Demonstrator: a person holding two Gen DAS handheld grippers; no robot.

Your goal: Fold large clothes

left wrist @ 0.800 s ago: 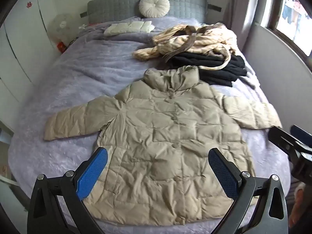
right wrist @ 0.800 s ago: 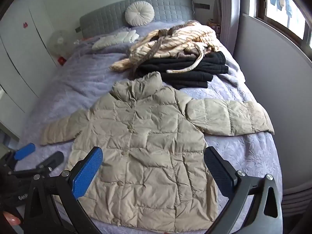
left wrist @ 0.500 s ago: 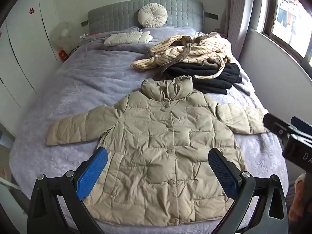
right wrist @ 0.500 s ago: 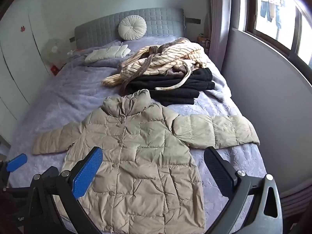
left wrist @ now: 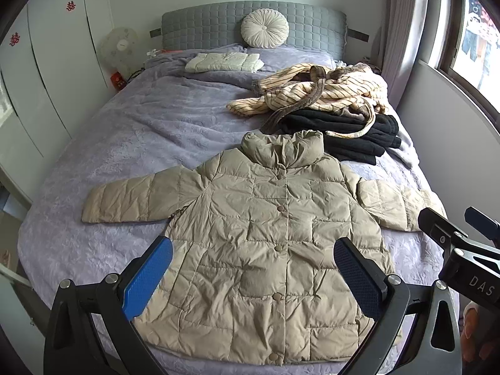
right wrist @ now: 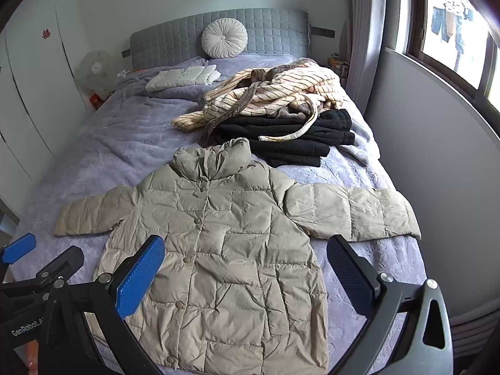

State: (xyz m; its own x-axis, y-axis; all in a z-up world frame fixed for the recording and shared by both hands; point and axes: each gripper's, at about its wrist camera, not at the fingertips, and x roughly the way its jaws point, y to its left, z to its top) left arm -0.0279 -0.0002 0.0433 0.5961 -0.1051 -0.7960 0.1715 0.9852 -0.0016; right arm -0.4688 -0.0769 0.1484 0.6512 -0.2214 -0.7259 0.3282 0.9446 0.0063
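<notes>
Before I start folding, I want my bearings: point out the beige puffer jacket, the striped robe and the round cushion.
beige puffer jacket [left wrist: 278, 234], left wrist view, chest by the button line.
striped robe [right wrist: 275, 93], right wrist view, middle of the heap.
round cushion [left wrist: 264, 29], left wrist view, centre button.

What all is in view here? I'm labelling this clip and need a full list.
puffer jacket: one, beige, spread flat front-up on the near bed, sleeves out
striped robe: one, cream, heaped on the black pile
black clothes: one folded stack, beyond the jacket collar
white folded garment: one, near the headboard
round cushion: one, white, against the grey headboard
bed cover: lilac
fan: one, white, beside the bed
wardrobe: white
window: one
left tool: open, above the jacket hem
right tool: open, above the jacket
</notes>
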